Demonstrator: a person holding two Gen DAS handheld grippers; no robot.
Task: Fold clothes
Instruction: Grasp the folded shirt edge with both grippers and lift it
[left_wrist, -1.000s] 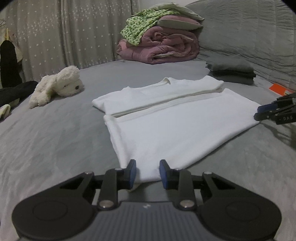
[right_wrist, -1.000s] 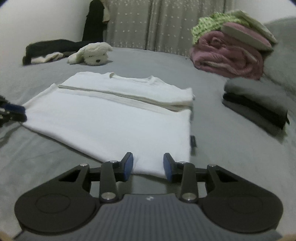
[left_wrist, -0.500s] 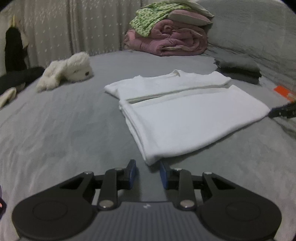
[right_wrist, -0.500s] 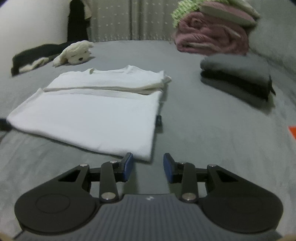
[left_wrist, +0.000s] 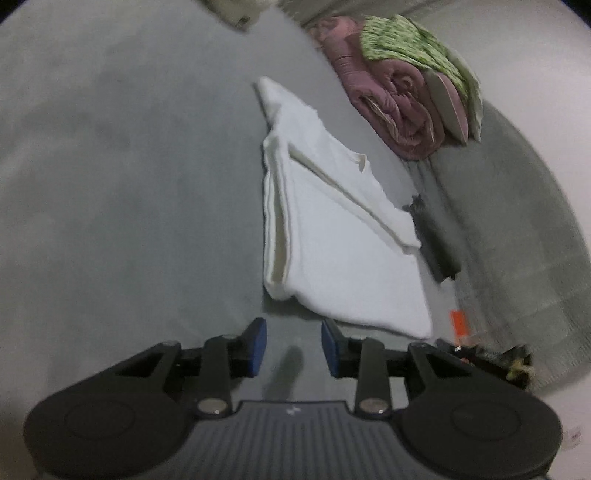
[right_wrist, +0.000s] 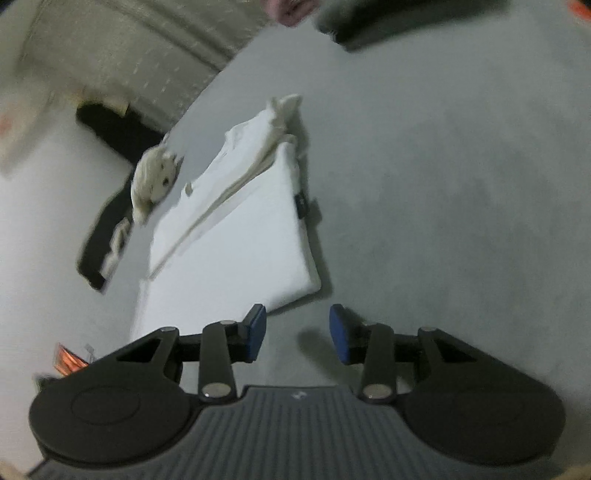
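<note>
Left gripper (left_wrist: 291, 345) hovering just short of the near corner of the folded white shirt (left_wrist: 332, 236), blue pads parted narrowly and having just been opening a little, nothing between them but grey bed cover (left_wrist: 129, 184). Casting a small shadow on the cover under the gap. Right gripper (right_wrist: 298, 334) hanging just beside the opposite near corner of the white shirt (right_wrist: 243, 240), jaws likewise a modest way apart and having just been opening, gripping nothing, the left pad's tip overlapping the shirt's edge in the picture; touching or not, impossible to tell.

Shirt lying flat on the bed cover, sleeves folded in along one long side, a dark tag (right_wrist: 301, 201) showing at its edge. Both views sitting strongly tilted and somewhat blurred.

Farther out: a rolled pink quilt (left_wrist: 388, 110) with a green patterned cloth (left_wrist: 417, 48) on top, dark folded clothes (left_wrist: 436, 240) just beside the shirt, an orange item (left_wrist: 459, 321) near the bed's edge. In the right view, a white plush toy (right_wrist: 153, 179) lying beyond the shirt, dark clothing (right_wrist: 110, 133) behind it.
</note>
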